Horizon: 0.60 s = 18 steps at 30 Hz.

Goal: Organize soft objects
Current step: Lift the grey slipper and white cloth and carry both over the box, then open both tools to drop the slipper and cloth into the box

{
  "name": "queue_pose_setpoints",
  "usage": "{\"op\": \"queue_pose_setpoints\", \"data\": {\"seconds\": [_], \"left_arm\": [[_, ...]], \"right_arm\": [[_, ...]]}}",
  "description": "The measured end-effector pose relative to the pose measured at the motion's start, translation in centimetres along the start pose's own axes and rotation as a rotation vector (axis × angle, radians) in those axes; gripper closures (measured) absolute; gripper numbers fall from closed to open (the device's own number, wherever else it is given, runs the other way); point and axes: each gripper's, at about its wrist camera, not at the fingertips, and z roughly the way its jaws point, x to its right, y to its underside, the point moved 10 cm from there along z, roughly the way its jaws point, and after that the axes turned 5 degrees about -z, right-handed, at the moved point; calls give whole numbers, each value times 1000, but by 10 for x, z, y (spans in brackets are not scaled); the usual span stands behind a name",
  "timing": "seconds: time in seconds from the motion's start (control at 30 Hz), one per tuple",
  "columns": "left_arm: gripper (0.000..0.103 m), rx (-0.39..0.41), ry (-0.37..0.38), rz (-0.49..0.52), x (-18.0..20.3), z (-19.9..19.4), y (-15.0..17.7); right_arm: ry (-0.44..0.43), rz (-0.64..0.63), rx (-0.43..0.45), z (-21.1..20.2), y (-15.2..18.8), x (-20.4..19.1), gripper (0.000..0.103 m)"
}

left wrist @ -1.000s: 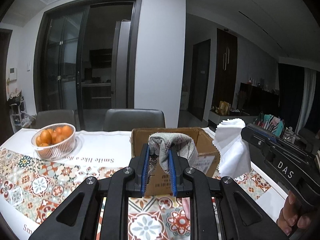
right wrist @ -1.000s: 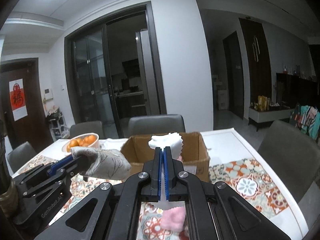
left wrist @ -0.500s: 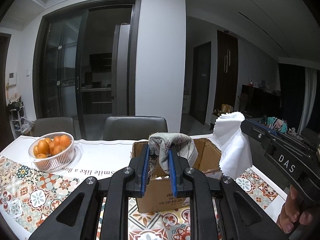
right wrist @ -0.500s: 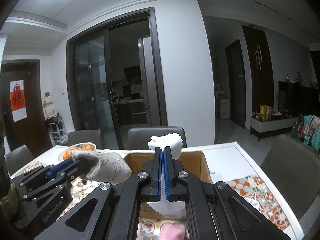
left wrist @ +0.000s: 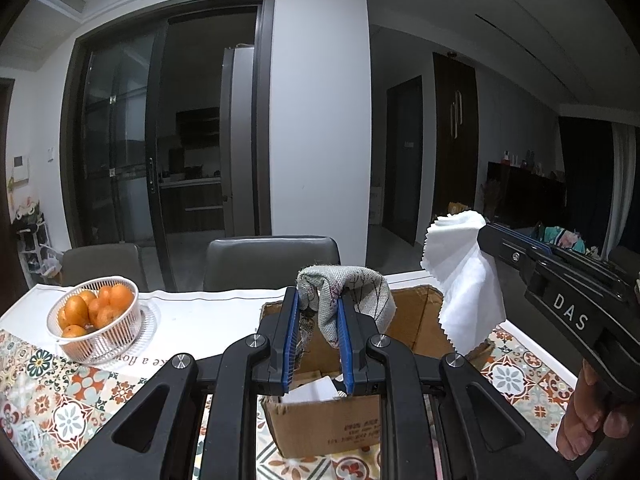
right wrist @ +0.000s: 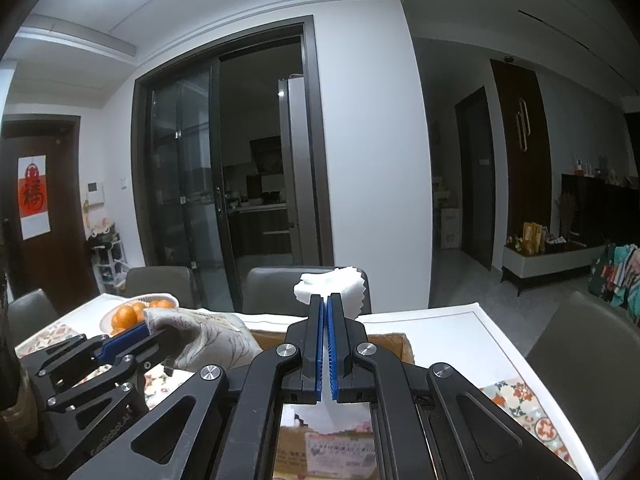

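The left gripper (left wrist: 318, 320) is clamped on a grey patterned cloth (left wrist: 352, 292), the right gripper (right wrist: 325, 320) pinches a white cloth (right wrist: 332, 284); both hang over the cardboard box (left wrist: 332, 424) below the fingertips. Released too soon, a trailing edge could drape over the box's rim and slide out.

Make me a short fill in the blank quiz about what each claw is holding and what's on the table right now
1. The left claw is shut on a ____ patterned cloth.
2. The right claw grips a ____ cloth with zigzag edges.
3. Both cloths hang over an open ____ box.
4. The white basket on the table holds ____.

Missing words: grey; white; cardboard; oranges
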Motion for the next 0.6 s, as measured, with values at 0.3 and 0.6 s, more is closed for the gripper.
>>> {"op": "queue_pose_setpoints", "data": {"seconds": [0.3,0.6], "left_arm": [[84,-51,-23,10,4,35,14],[84,-144,-40,42,7,66,41]], "right_arm": [[8,1,-55,39,15,13,100],[10,9,-161,63,50,25,100]]}}
